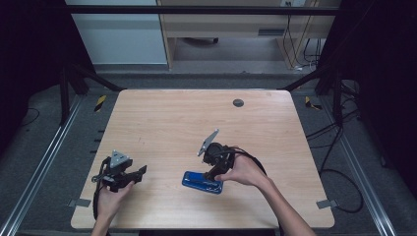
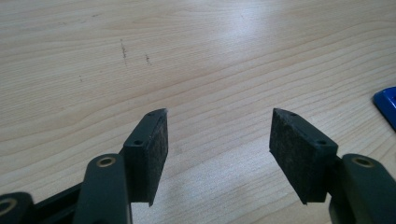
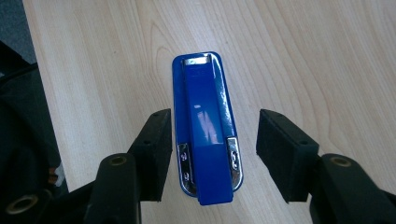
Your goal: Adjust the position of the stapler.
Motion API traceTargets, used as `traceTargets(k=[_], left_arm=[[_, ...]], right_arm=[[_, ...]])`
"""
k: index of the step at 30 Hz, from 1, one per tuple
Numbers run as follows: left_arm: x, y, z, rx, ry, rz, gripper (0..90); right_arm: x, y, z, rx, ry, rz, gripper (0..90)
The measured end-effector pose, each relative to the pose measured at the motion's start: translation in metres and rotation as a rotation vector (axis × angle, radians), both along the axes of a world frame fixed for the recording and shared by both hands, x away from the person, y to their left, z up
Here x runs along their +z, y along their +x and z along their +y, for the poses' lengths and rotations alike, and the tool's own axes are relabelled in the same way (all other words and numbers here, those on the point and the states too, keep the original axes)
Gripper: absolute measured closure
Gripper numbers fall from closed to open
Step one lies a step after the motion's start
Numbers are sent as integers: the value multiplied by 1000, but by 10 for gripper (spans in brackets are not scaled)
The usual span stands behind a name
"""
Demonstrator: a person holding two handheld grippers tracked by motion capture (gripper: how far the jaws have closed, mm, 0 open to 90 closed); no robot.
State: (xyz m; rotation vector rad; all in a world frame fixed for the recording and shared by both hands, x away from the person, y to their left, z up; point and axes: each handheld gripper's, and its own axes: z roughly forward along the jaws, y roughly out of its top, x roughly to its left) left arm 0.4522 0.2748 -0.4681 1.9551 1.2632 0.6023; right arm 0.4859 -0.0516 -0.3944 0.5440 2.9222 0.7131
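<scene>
Right gripper view resolves the blue stapler (image 3: 205, 130) between the right gripper's (image 3: 212, 149) open jaws, untouched; its embossed marking is illegible. Left gripper (image 2: 217, 156) jaws stand open, empty, over the counter (image 2: 196, 60).

- No readable text, brand or number anywhere.
- Glossy blue metal-trimmed stapler (image 3: 205, 130): faint embossed mark near the front of its top arm, too small to read.
- Yellow-black striped hazard tape strips (image 1: 100, 102) on the floor: stripes only.
</scene>
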Motion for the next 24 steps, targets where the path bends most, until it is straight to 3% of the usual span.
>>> traceTargets(k=[4,24], left_arm=[[0,0,0,-1,1,-1,376],[0,0,0,-4,2,1,373]], right_arm=[[-6,0,2,6,-26,5,484],[-43,-1,7,-8,-14,4,569]])
